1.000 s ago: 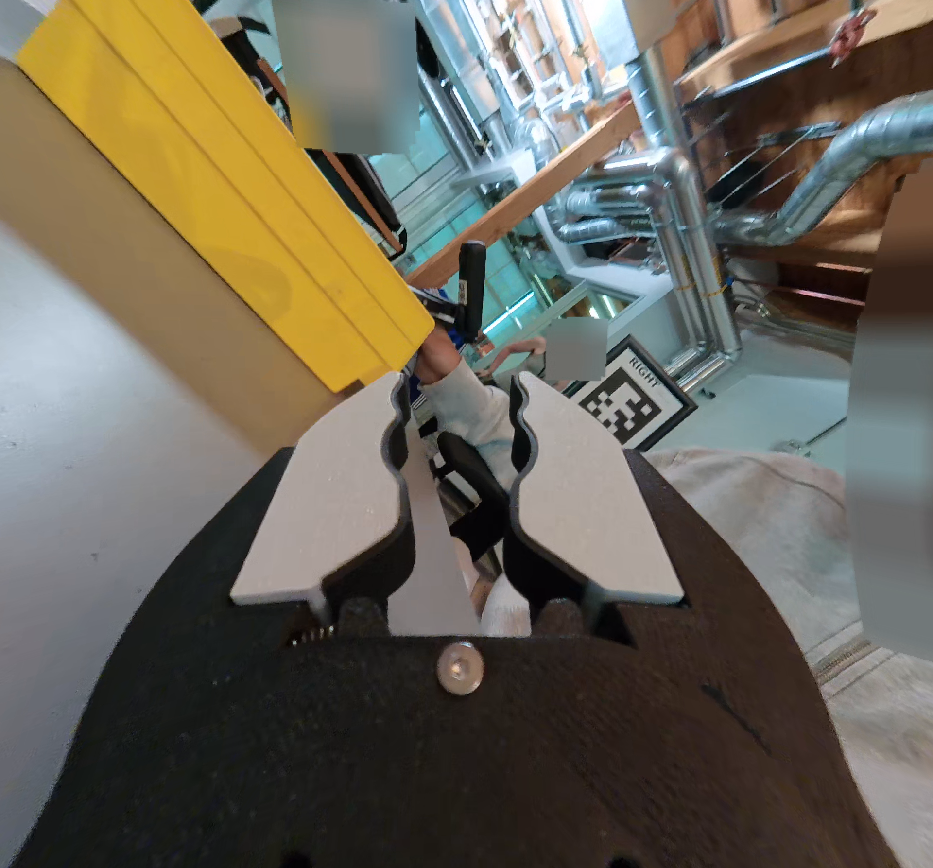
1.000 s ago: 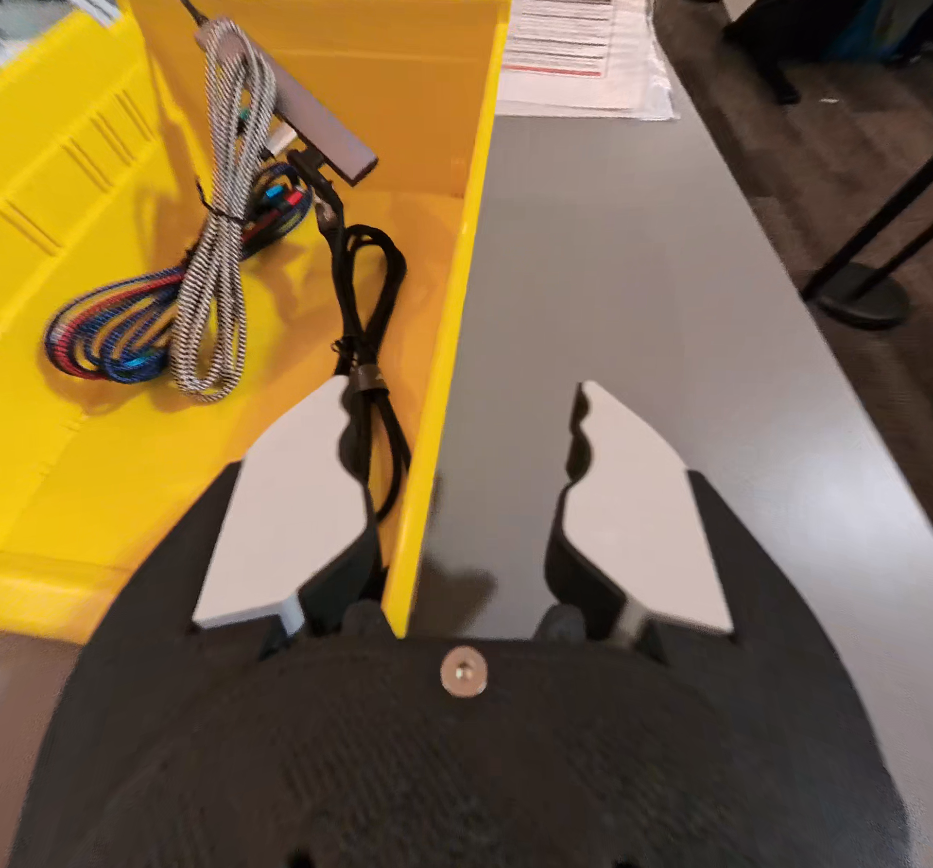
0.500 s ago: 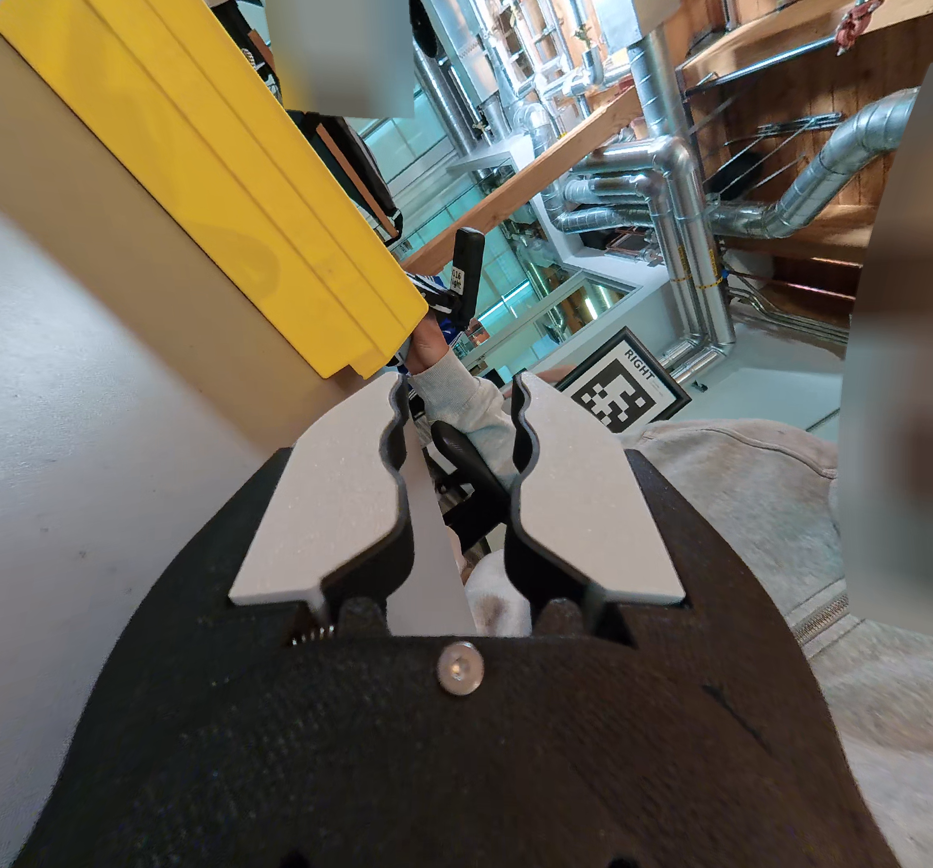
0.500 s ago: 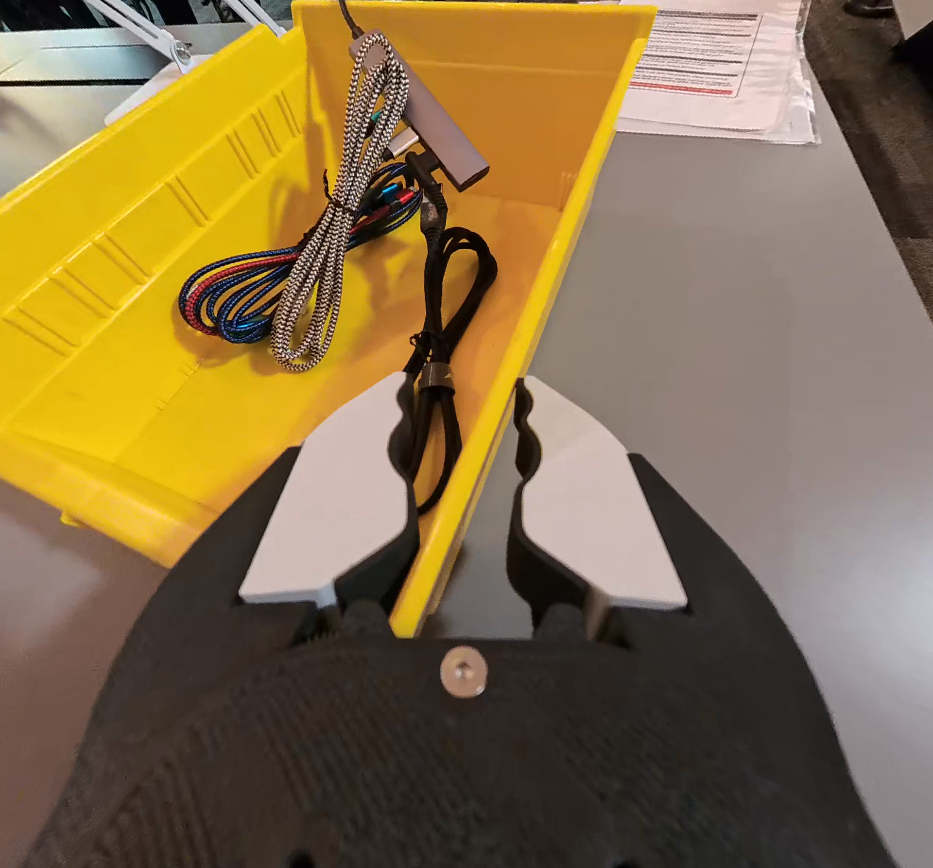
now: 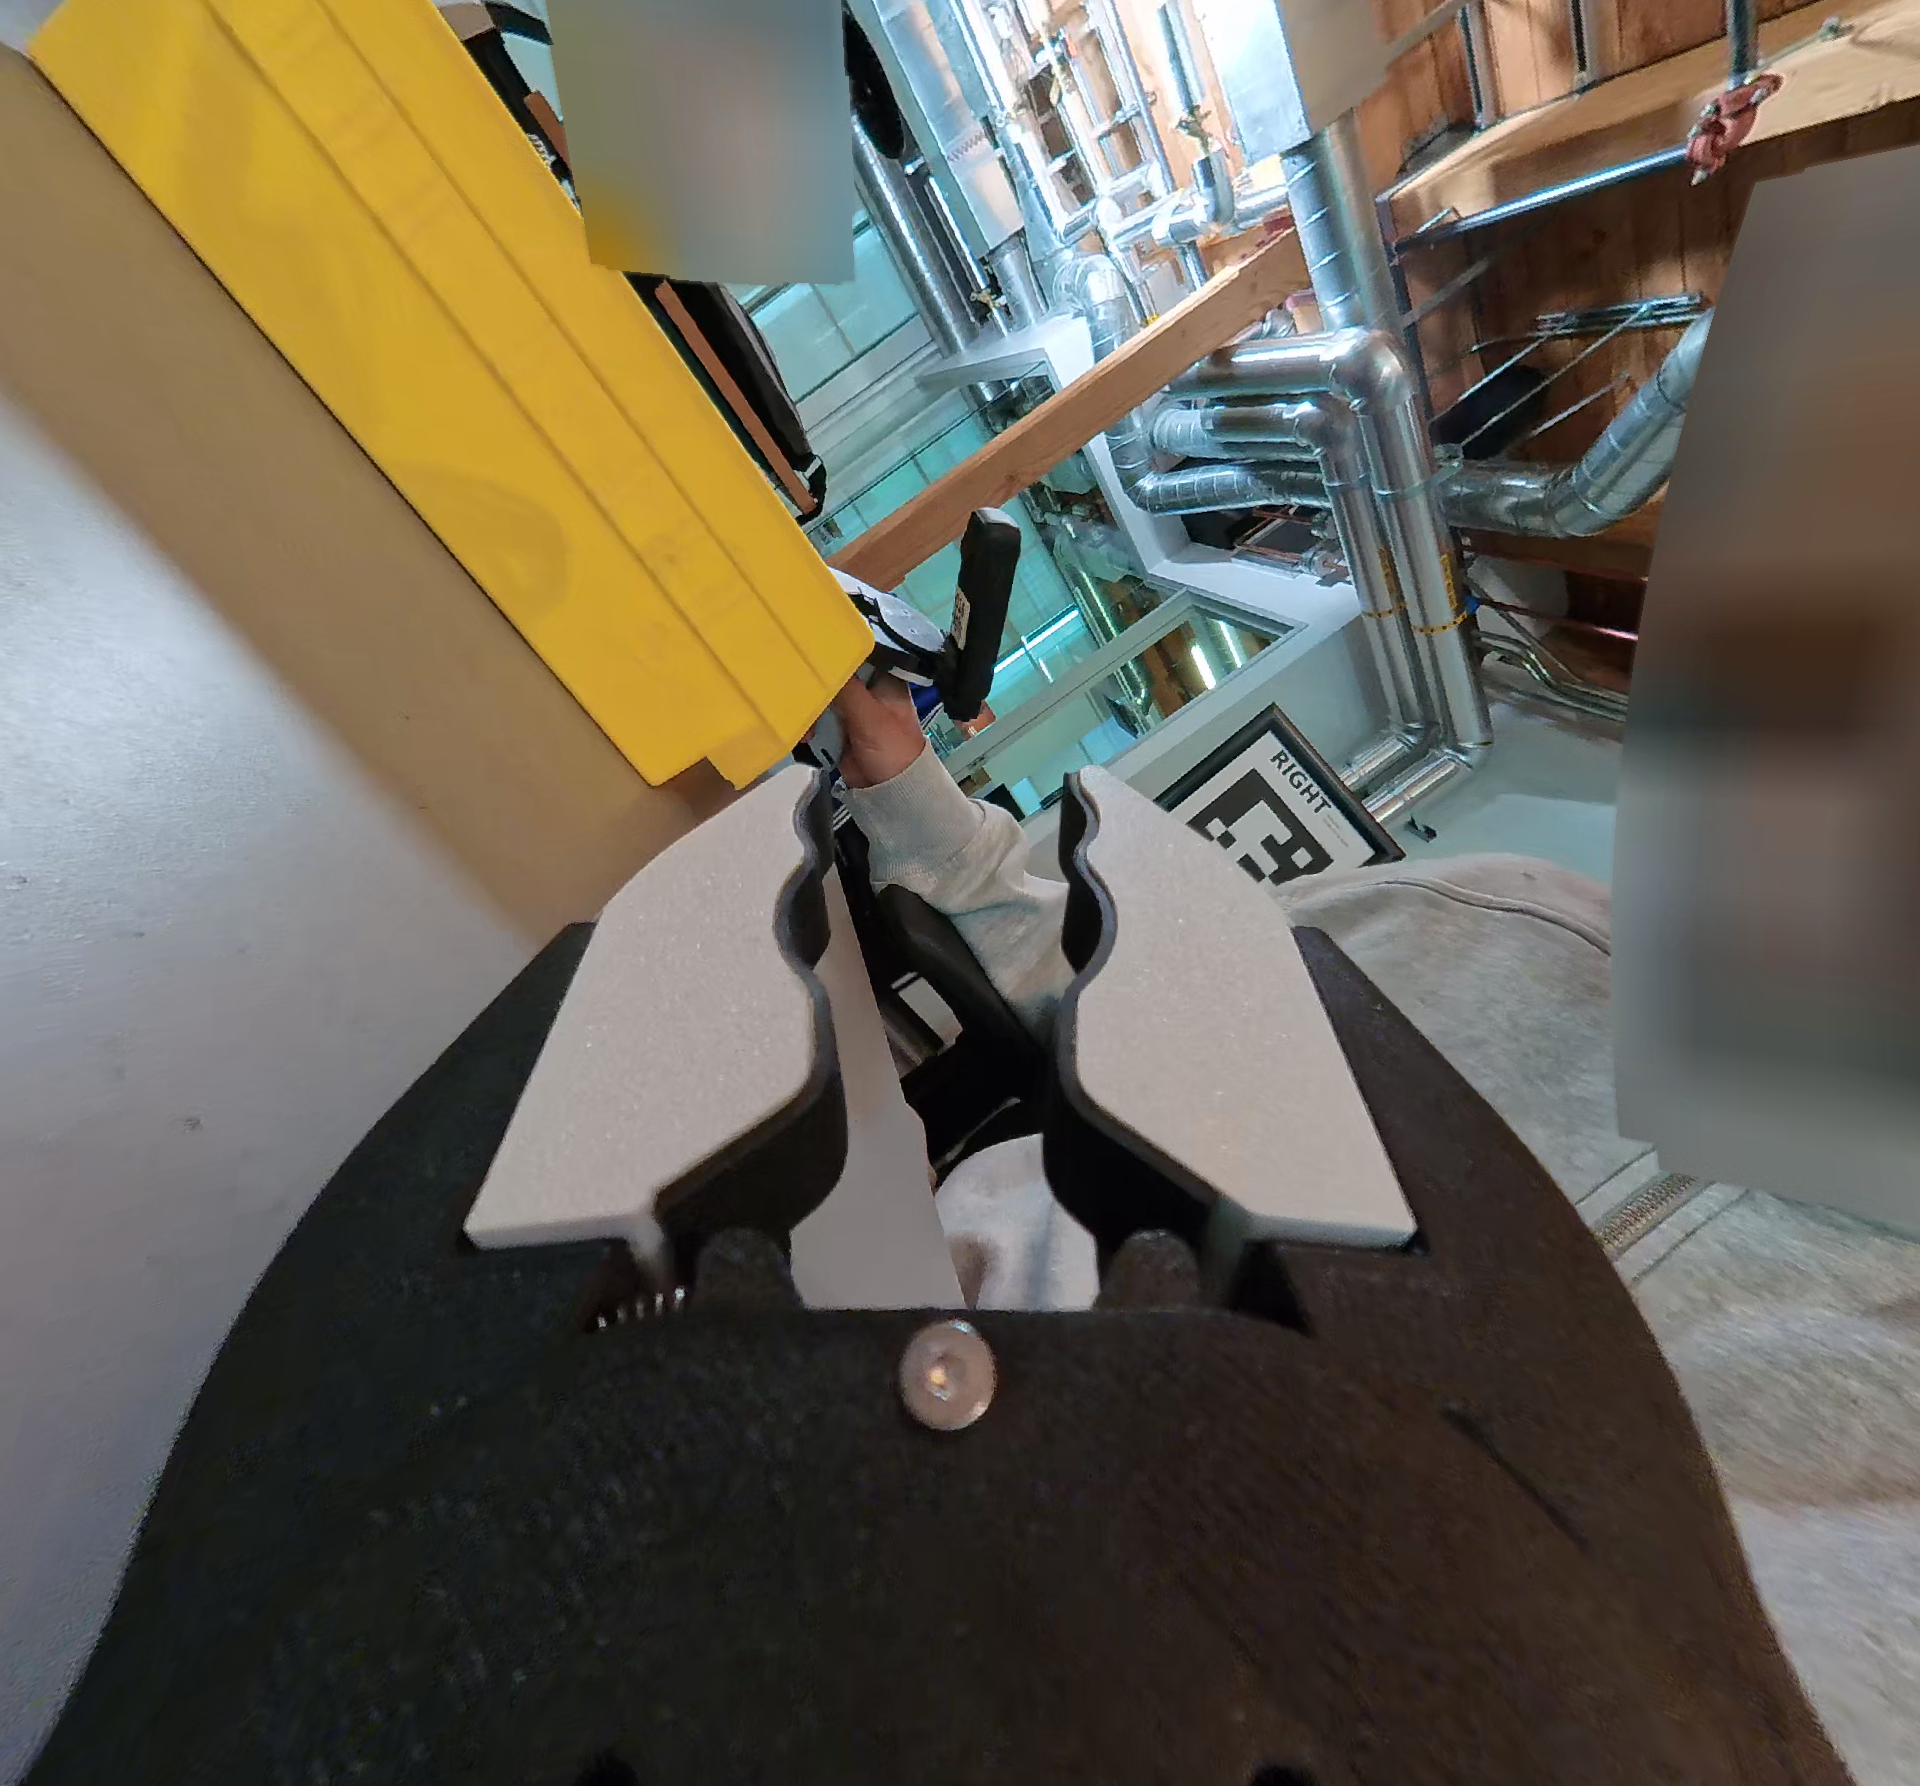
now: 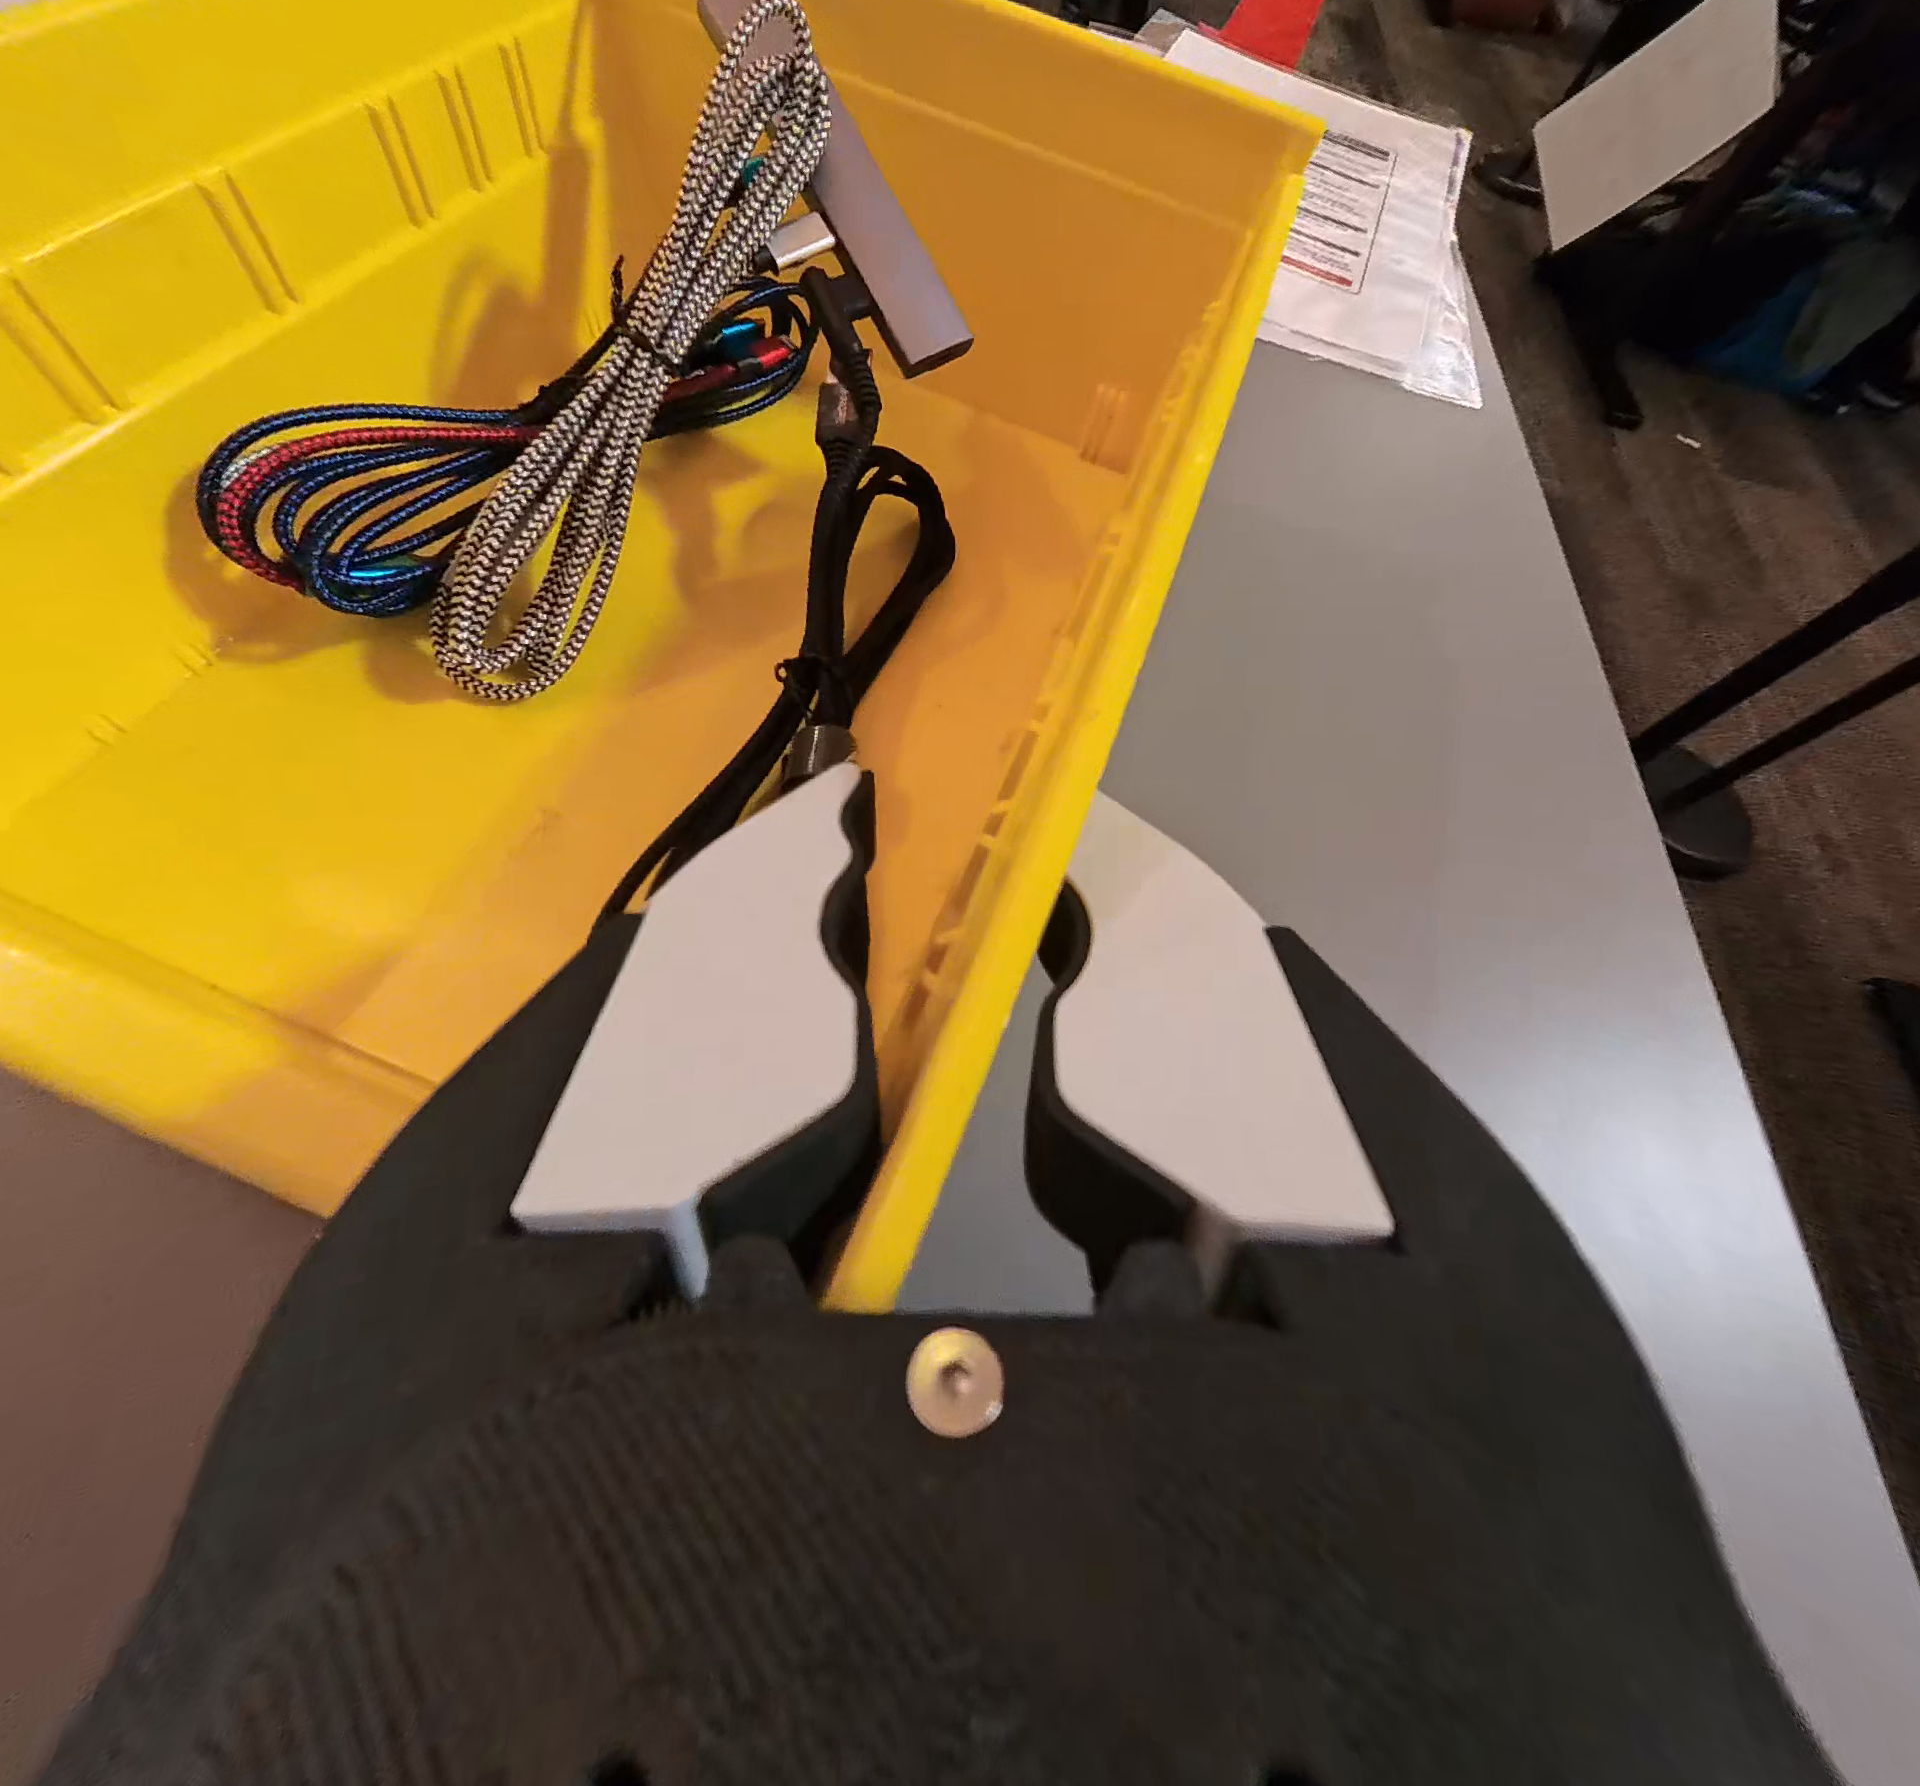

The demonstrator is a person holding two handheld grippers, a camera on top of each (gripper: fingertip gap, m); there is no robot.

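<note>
- Straddling the right-hand wall of the yellow bin [image 6: 1049,697], our right gripper [image 6: 961,863] has one finger inside the bin and the other outside over the grey table [image 6: 1455,801]; the jaws are drawn in on the wall and grip it.
- The bin is bright yellow plastic with ribbed walls and a stepped rim; it stands on the table and fills the space ahead and left of the right tongs.
- Ahead of the inner finger lies a black cable [image 6: 883,541]; farther ahead and left lie a black-and-white braided cable [image 6: 623,386], a blue and red cable bundle [image 6: 312,510] and a grey hub [image 6: 873,209] leaning on the far wall.
- Papers in a clear sleeve [image 6: 1371,250] lie on the table beyond the bin, ahead and right.
- Our left gripper [image 5: 940,801] holds nothing; its jaws stand a little apart, with the bin's outer side [image 5: 436,313] ahead and left of it.
- Against a second ago, the right jaws have narrowed from wide open onto the wall, and the bin now sits turned in the right wrist view; the left gripper's gap is unchanged.
</note>
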